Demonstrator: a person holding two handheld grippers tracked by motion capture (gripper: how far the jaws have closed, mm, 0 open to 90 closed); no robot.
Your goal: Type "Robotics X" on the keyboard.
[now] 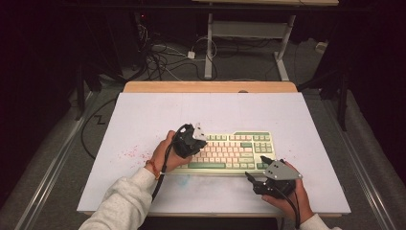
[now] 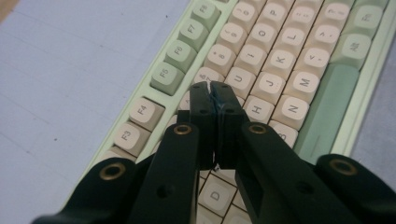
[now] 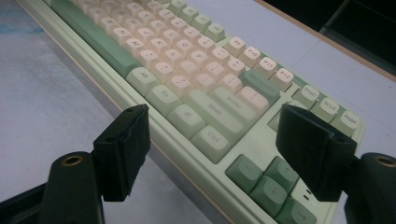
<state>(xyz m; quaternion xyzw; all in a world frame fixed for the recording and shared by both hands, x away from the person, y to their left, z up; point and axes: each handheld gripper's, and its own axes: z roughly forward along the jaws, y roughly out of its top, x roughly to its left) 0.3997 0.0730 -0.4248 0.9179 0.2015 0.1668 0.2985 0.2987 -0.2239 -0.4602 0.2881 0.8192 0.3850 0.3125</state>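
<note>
The keyboard (image 1: pixel 225 152) lies toward the bench's near edge. The left claw (image 2: pixel 211 86), pinched shut on nothing, is poised over its keys; neighbouring keys could be struck if it drifts. The right claw (image 3: pixel 212 154) is held wide beside the keyboard's corner.

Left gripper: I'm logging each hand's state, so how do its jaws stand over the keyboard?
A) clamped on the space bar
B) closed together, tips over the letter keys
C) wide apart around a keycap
B: the left gripper has its jaws pressed together above the keyboard, nothing between them.
</note>
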